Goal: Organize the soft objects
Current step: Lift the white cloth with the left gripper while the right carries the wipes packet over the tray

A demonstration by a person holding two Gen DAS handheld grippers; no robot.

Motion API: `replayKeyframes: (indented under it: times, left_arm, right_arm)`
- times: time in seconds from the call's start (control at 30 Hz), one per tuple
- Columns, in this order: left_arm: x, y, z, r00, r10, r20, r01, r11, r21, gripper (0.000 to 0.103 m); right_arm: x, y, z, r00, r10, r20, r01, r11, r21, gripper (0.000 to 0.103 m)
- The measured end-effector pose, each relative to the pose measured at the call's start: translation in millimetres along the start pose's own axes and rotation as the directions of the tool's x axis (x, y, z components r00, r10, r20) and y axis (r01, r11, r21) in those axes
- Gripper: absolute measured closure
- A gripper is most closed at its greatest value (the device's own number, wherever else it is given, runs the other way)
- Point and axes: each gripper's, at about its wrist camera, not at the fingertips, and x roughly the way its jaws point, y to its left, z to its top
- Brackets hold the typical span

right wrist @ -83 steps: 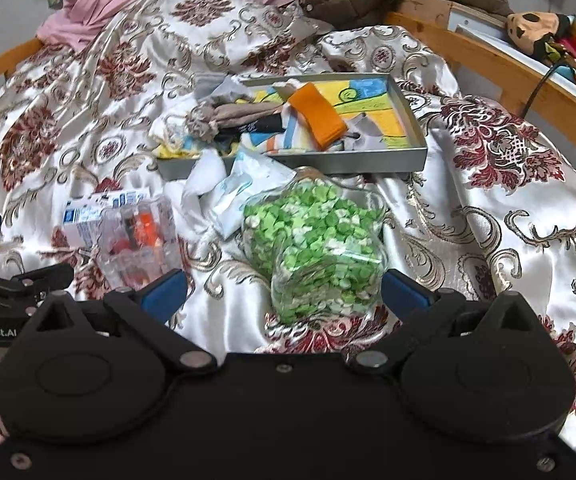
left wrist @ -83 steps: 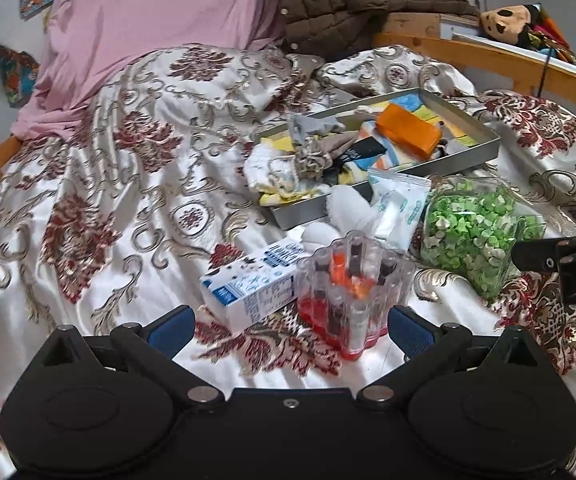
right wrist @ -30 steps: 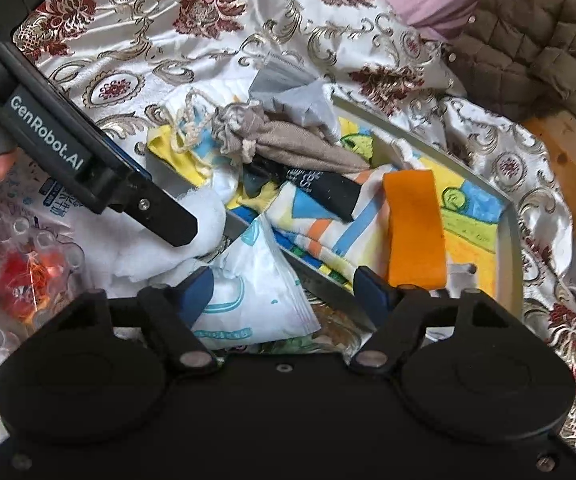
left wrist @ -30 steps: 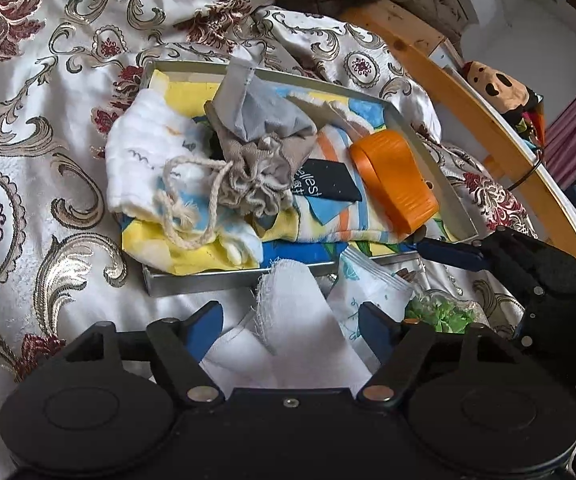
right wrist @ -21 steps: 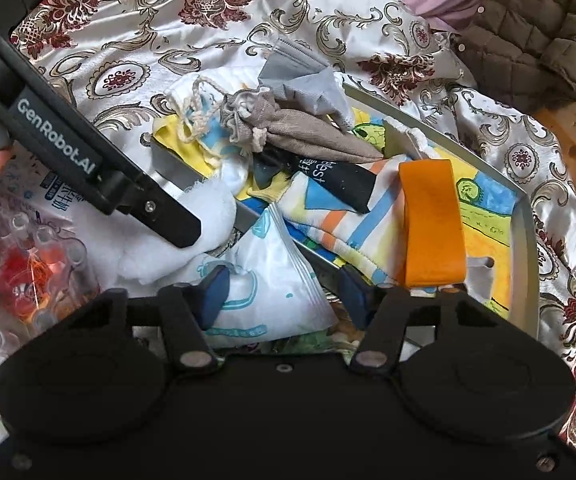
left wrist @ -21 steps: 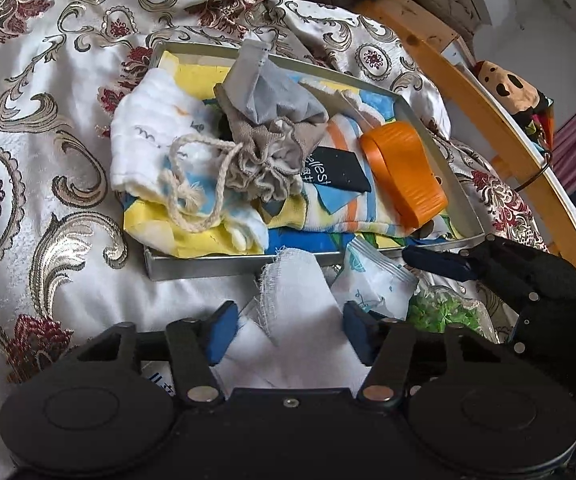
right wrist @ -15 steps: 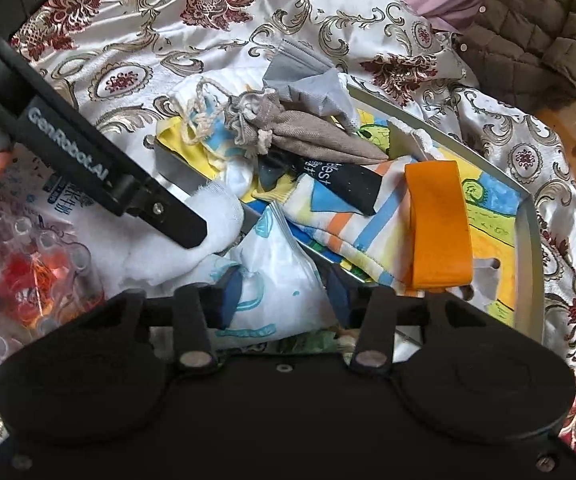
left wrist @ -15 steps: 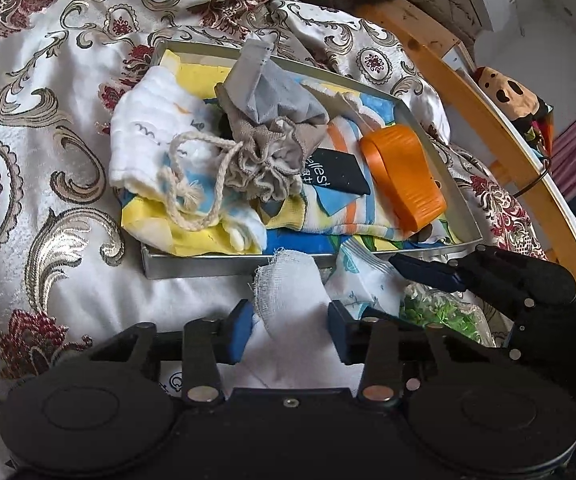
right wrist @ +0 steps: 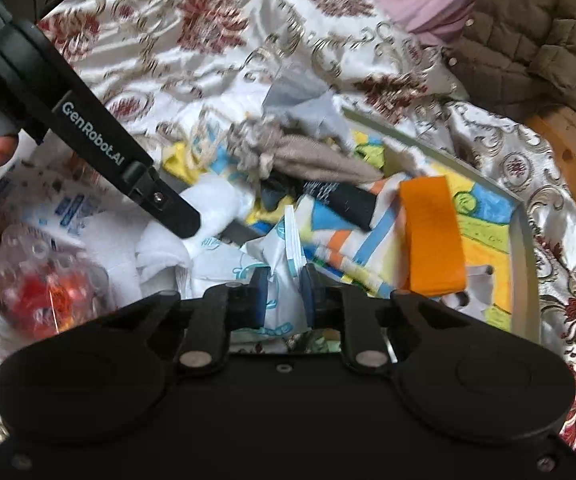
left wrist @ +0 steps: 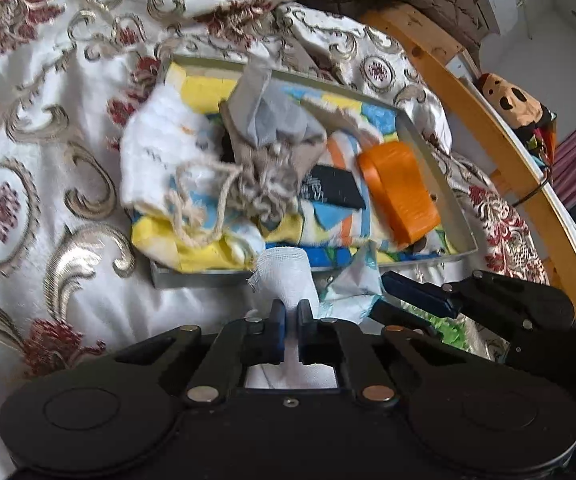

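Jaws now pinched: left gripper [left wrist: 291,307] on white gauze [left wrist: 286,270], right gripper [right wrist: 284,280] closing on mask packet [right wrist: 278,258], both ready to lift toward the tray [left wrist: 453,216] just ahead.

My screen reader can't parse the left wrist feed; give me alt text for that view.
The left gripper is shut on a white gauze cloth just in front of a metal tray piled with fabrics and an orange band, on a floral bedspread. The right gripper, at right, is closing on a white plastic packet.
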Motion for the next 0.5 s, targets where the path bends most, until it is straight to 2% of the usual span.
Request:
replayKeyframes:
  times: [0.17, 0.3, 0.43, 0.5]
  left_arm:
    - [-24, -8, 11, 0.998, -0.010, 0.056, 0.011, 1.000, -0.015, 0.099]
    - [-44, -22, 25, 0.990, -0.028, 0.139, 0.025, 0.999, 0.022, 0.099]
    - [-56, -39, 42, 0.967, -0.061, 0.249, 0.043, 0.996, 0.075, 0.099]
    - [-57, -47, 50, 0.946, -0.079, 0.313, 0.051, 0.994, 0.097, 0.099]
  right_arm:
    - [-22, -14, 7, 0.994, -0.063, 0.087, 0.059, 0.997, 0.049, 0.093]
    - [-38, -34, 12, 0.972, -0.141, 0.190, 0.112, 0.982, 0.155, 0.093]
    - [-40, -51, 14, 0.942, -0.221, 0.254, 0.156, 0.955, 0.251, 0.093]
    - [-39, -58, 15, 0.929, -0.255, 0.267, 0.177, 0.943, 0.283, 0.093]
